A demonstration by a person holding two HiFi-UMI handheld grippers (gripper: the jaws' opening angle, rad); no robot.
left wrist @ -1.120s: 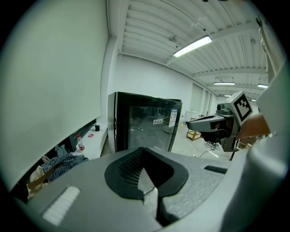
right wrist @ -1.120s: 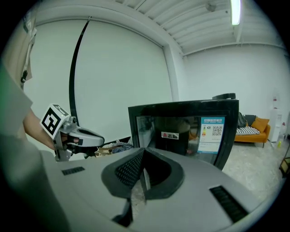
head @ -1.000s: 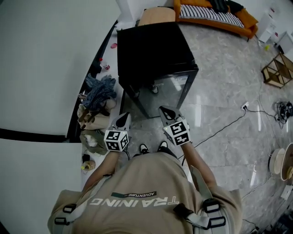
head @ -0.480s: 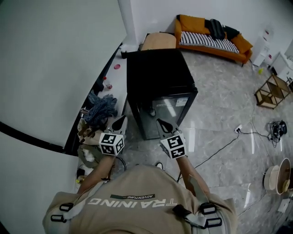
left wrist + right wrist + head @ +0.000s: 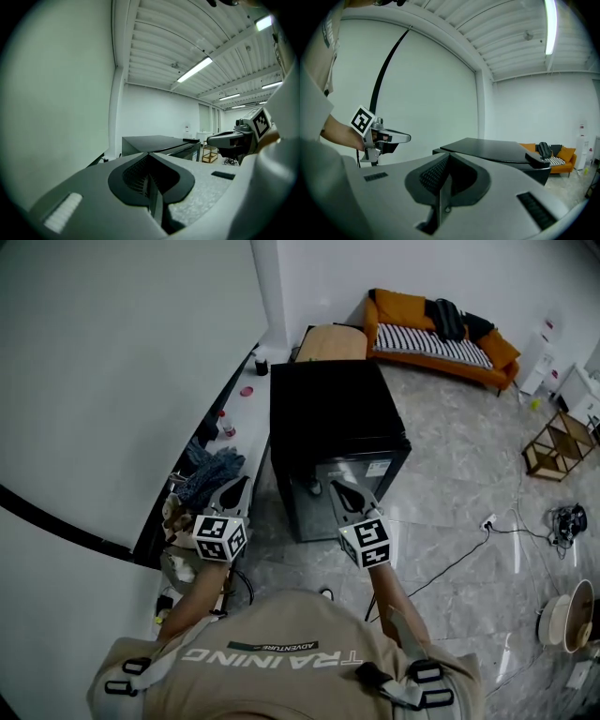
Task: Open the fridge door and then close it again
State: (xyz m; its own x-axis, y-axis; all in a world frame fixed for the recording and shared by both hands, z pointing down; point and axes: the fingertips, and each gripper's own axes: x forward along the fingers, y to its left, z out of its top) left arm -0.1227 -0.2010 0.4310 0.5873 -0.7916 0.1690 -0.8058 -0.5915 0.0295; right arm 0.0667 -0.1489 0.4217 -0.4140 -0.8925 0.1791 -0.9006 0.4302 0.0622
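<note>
A: Where was the fridge, and how much room was around it?

B: The black fridge [image 5: 328, 418] stood on the pale stone floor [image 5: 459, 484], its left side near the white wall [image 5: 112, 381]. That strip was tight: a heap of cloths and bags [image 5: 208, 470] filled it at the front left corner. The front and right side faced bare floor. A cable [image 5: 450, 563] ran across the floor to the person's right. The orange sofa [image 5: 441, 334] sat well behind the fridge, and a wooden rack [image 5: 555, 444] stood far off to the right.

A: Door?

B: The door [image 5: 349, 486] looked shut, flush under the top's front edge. Nothing of the inside showed.

A: Grippers?

B: The left gripper [image 5: 238, 484] hung just off the front left corner, over the heap. The right gripper [image 5: 336, 489] was held in front of the door, and its own view showed the fridge ahead and apart. Jaws on both were pressed together with nothing between them.
</note>
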